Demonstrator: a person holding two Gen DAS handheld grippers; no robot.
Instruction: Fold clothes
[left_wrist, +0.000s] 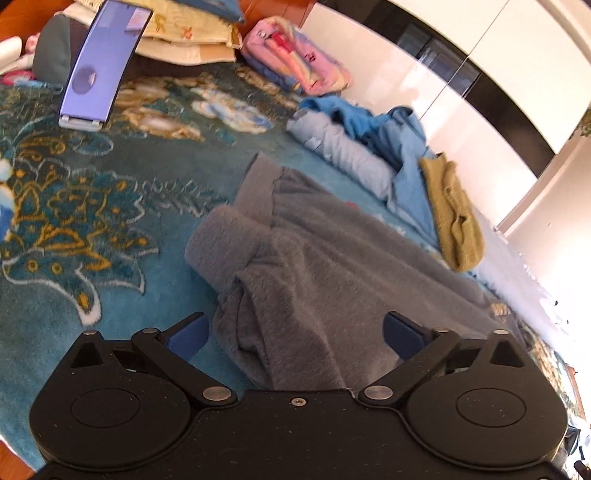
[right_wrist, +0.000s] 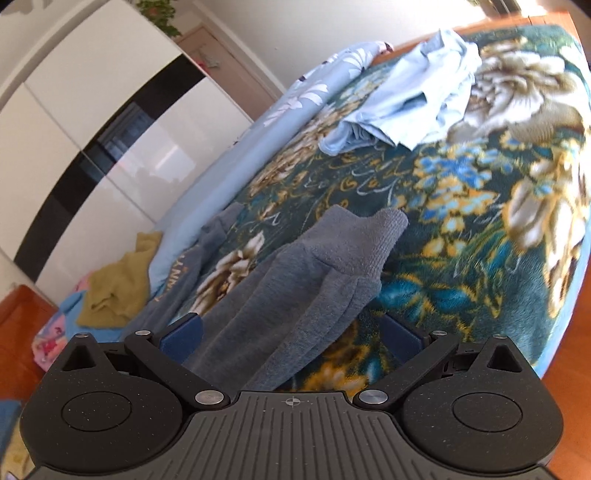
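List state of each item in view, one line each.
left claw: open, grey fabric between the fingers
right claw: open, over a sleeve
grey sweatshirt: spread on the bed, not folded
mustard garment: crumpled
light blue shirt: crumpled
phone: propped upright, screen lit

**Two wrist cameras looking down at the same bed**

My left wrist camera is looking forward between the fingers of my left gripper (left_wrist: 293, 332), sitting close above the grey sweatshirt (left_wrist: 314, 266) and facing across the teal floral blanket (left_wrist: 92, 221) toward the white wardrobe (left_wrist: 424, 74). My right wrist camera is peering out over my right gripper (right_wrist: 291, 336) just as near, tilted, facing along the blanket (right_wrist: 480, 221) toward a pale blue shirt (right_wrist: 417, 107). Both views are sharing the grey sweatshirt (right_wrist: 295, 288), the blanket, the olive garment (left_wrist: 452, 218) (right_wrist: 118, 291) and the wardrobe (right_wrist: 110, 129).
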